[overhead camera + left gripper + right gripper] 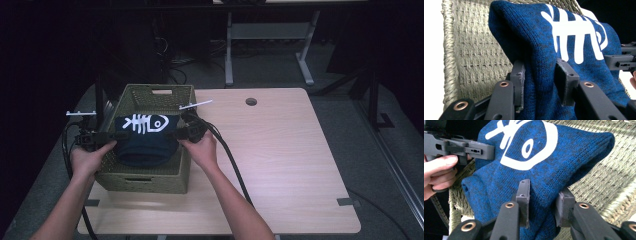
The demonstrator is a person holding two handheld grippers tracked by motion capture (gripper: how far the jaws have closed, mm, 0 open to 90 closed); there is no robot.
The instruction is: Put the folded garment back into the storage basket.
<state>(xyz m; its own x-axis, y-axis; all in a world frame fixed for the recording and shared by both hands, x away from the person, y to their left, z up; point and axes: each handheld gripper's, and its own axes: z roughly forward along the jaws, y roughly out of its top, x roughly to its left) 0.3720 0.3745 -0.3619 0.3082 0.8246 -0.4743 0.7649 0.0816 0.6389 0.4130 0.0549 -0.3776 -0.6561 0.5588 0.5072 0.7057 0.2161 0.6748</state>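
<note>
A dark blue knitted garment with a white fish-skeleton print hangs over an olive woven basket at the table's left. My left gripper pinches its left edge, and in the left gripper view the cloth is clamped where the gripper closes on it. My right gripper holds the right edge; the right gripper view has the knit bunched inside its gripper. The cloth sags in the middle into the basket.
The light wooden table stretches open to the right of the basket, with a round cable hole near its far edge. Black cables trail from the grippers. Dark floor and table legs lie beyond.
</note>
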